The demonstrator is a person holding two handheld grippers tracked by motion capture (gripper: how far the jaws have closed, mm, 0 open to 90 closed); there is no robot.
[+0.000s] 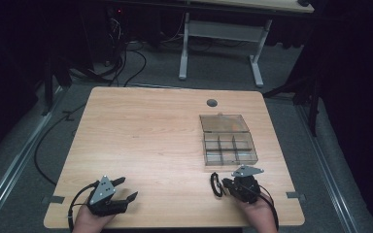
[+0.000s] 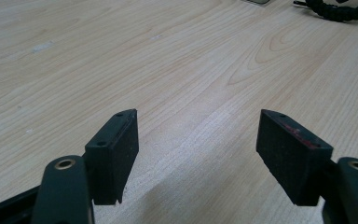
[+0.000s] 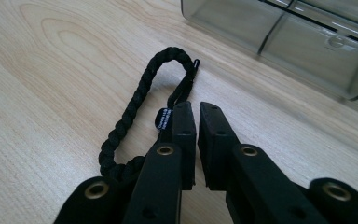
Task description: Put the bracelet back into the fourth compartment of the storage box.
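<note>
A black braided bracelet (image 3: 129,108) lies in a loop on the wooden table (image 1: 145,136), just left of my right gripper (image 3: 198,110). The right gripper's jaws stand together with only a thin slit and nothing between them; the bracelet's thin end with a small tag runs beside and under the left jaw. In the high view the bracelet (image 1: 215,184) sits at the tip of the right gripper (image 1: 224,185), near the front edge. My left gripper (image 1: 130,187) rests at the front left, jaws wide apart over bare wood (image 2: 198,135).
A clear plastic compartment box (image 1: 226,141) with its lid folded back stands just beyond the right gripper; its near wall (image 3: 279,32) is close ahead. A round cable hole (image 1: 211,103) is at the table's far side. Desk legs and cables are on the floor behind.
</note>
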